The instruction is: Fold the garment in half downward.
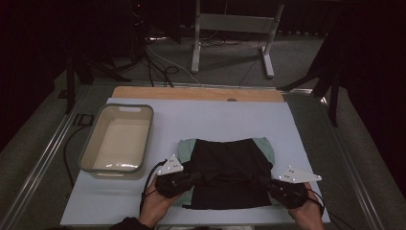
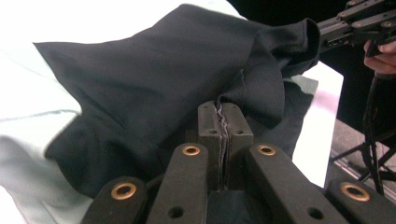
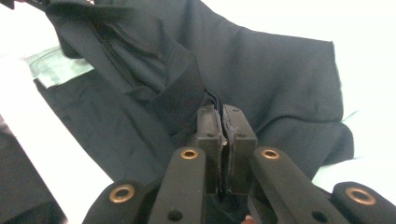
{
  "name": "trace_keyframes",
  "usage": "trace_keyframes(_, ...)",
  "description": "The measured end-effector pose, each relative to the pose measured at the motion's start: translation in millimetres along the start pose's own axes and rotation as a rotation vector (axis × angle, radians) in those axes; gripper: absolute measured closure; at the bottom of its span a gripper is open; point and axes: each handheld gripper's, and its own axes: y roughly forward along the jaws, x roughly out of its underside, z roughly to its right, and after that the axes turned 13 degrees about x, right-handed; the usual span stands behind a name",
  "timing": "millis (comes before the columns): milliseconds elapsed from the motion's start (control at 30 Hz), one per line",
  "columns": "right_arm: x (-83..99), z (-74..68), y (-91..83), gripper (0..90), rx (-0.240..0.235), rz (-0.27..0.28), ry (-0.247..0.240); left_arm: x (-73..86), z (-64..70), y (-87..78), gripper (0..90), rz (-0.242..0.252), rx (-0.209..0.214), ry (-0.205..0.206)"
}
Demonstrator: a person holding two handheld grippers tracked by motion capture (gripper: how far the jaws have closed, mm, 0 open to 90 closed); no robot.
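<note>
Both claws are clenched on the near hem of a black cloth garment (image 1: 229,170) lying on the white desk (image 1: 201,117): left claw (image 1: 187,178) at its left corner, right claw (image 1: 269,184) at its right, cloth stretching away from the person.

The black garment (image 1: 229,167) hides most of the pale green cloth (image 1: 265,146) beneath it, which shows just at the 12, 3 and 9 o'clock edges. In the high view, the frame's 6 o'clock edge cuts off both forearms, and the room beyond the tabletop (image 1: 201,115) is too dark to make out.
</note>
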Motion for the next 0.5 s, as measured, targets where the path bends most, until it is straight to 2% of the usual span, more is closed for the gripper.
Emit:
trace_keyframes(267, 7.5, -3.9, -5.2, 84.7, -0.024, -0.005, -0.018, 11.2, 8.8, -4.1, 88.4, -0.025, -0.001, -0.001)
trace_keyframes(333, 7.5, -3.3, -5.7, 78.2, -0.027, -0.002, -0.014, 14.6, 10.7, -4.4, 87.9, -0.042, -0.009, 0.001)
trace_keyframes(400, 7.3, -1.8, -6.6, 67.4, -0.026, 0.007, -0.001, 18.1, 10.6, -4.9, 87.5, -0.054, -0.009, -0.009)
trace_keyframes(500, 7.0, 1.4, -7.8, 57.7, -0.015, 0.014, 0.022, 22.8, 10.2, -6.4, 83.2, -0.066, -0.009, -0.018)
